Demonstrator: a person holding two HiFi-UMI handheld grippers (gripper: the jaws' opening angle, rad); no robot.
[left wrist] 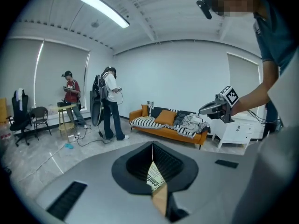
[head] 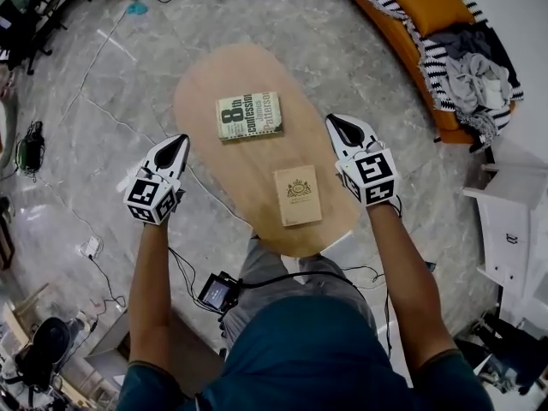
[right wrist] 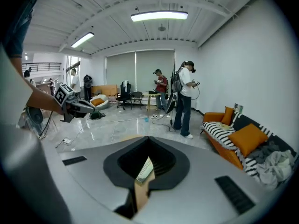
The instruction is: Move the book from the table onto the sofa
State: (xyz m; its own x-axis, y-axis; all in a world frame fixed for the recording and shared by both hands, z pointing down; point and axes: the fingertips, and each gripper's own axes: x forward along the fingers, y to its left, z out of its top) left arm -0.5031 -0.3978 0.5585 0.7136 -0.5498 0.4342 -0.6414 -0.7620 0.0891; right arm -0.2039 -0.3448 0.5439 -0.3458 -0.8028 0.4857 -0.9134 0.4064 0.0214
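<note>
Wooden table [head: 205, 84], centre frame, carries the printed book [head: 248, 115] and a tan book [head: 298, 195]; left gripper [head: 178, 142] and right gripper [head: 336, 123] flank them, jaws closed, empty. Open first, pinch 1 edge; sofa [head: 396, 43], upper right, looks cluttered.

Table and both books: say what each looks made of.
Table: pale wood or wood-look laminate, matte; even tan tone, no glare. Printed book: paper cover, probably a paperback; bold print across a flat, thin face. Tan book: card or cloth-like cover, matte, with a small emblem; which one is unclear.
</note>
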